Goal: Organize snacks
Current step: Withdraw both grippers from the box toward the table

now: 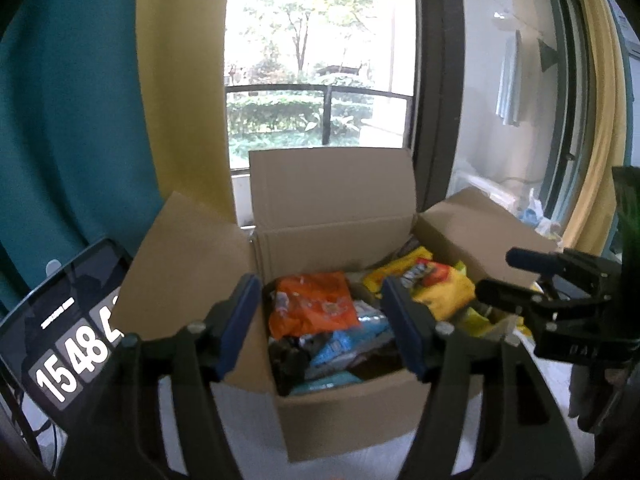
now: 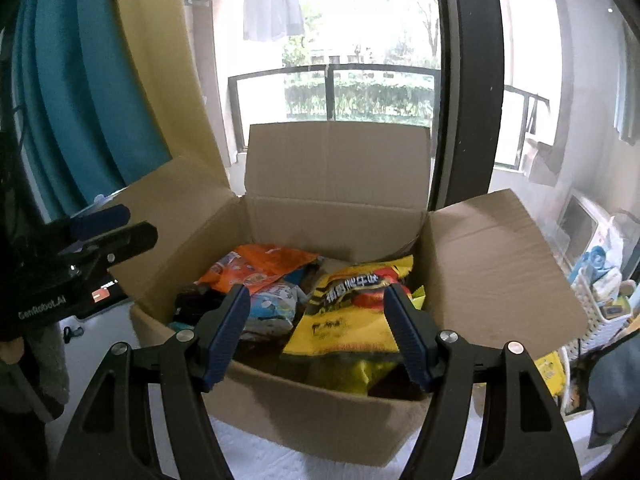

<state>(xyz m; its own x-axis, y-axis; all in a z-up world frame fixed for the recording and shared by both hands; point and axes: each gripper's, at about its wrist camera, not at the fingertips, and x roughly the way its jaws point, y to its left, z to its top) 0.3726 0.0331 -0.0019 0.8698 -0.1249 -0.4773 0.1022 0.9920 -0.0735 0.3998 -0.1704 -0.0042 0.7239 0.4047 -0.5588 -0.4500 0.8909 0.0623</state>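
Observation:
An open cardboard box [image 1: 340, 412] [image 2: 320, 420] holds several snack packets. An orange bag [image 1: 316, 304] [image 2: 260, 268] lies at its left, a yellow bag [image 1: 436, 284] [image 2: 352, 320] at its right, and blue-and-white packets [image 1: 340, 344] [image 2: 272, 308] between them. My left gripper [image 1: 324, 324] hovers open above the box's near side with nothing between its blue pads. In the right wrist view my right gripper [image 2: 316, 332] stands open over the near rim, empty too. Each gripper shows in the other's view: the right gripper [image 1: 508, 276] at the right edge, the left gripper [image 2: 132, 224] at the left edge.
The box's flaps [image 2: 340, 160] stand up at the back and spread to both sides. A phone [image 1: 68, 344] showing a clock leans at the left. Teal and yellow curtains [image 1: 80, 120] hang behind. A white basket [image 2: 600, 296] with items stands at the right, before a window with a railing.

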